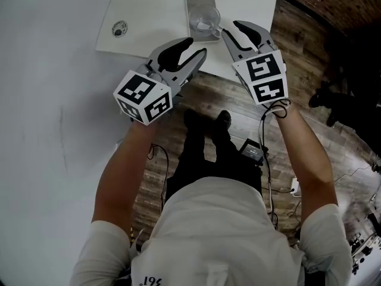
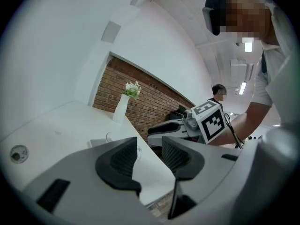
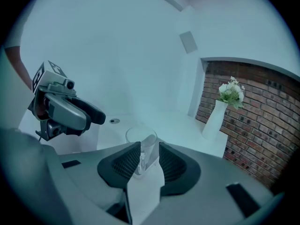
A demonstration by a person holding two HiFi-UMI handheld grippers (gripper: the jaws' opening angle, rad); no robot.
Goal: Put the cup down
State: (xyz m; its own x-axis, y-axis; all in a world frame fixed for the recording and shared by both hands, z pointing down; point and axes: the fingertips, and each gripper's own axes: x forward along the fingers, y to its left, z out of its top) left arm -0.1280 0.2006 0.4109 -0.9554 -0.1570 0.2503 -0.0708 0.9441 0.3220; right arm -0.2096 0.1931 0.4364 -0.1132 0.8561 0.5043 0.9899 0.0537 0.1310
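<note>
Cup (image 1: 205, 21) is standing upright, mouth up and long axis vertical, on a grey mat (image 1: 199, 2) near the white table's (image 1: 47, 70) edge. The right gripper (image 1: 236, 28) is holding its jaws wide, with the cup showing in the gap, unpressed. The left gripper (image 1: 198, 45) is gaping, empty. A brick wall (image 3: 262, 125) and a white vase (image 3: 214, 118) are standing behind.

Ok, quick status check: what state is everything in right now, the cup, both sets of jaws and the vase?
Cup: upright on the grey mat, not gripped.
Right gripper: jaws open, cup showing in the gap, pads not pressing it.
Left gripper: jaws open, nothing between them.
Vase: upright on the table, flowers in it.
</note>
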